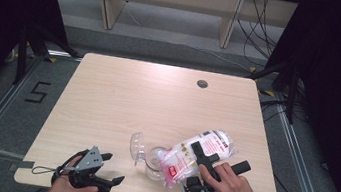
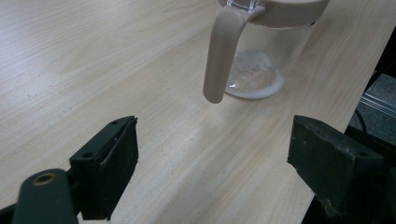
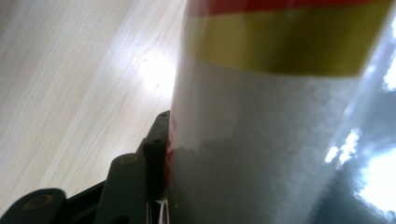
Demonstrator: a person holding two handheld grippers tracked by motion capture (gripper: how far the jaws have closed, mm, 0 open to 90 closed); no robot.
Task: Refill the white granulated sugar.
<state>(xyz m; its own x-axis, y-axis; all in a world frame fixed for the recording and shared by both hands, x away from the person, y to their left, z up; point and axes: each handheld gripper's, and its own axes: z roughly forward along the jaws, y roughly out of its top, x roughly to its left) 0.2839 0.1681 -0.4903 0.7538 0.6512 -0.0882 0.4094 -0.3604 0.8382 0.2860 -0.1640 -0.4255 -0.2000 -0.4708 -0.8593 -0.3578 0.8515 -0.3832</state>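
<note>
A clear bag of white granules [image 1: 220,142] with a pink and red label lies tilted, its lower end over a clear jar [image 1: 154,162] near the table's front edge. My right gripper [image 1: 221,154] is shut on the bag. In the right gripper view the bag [image 3: 261,140] shows a red and yellow band, and one black finger [image 3: 152,154] presses its side. The jar's hinged lid [image 1: 136,146] stands open to the left. The jar [image 2: 261,56] has a beige handle [image 2: 222,51] and a thin layer of white granules at its bottom. My left gripper [image 1: 115,168] rests open left of the jar, nothing between its jaws [image 2: 212,163].
The light wooden table [image 1: 158,99] has a round cable hole [image 1: 202,84] at the back right. Its front edge runs just below both hands. Dark curtains flank the table, and cables lie on the floor behind.
</note>
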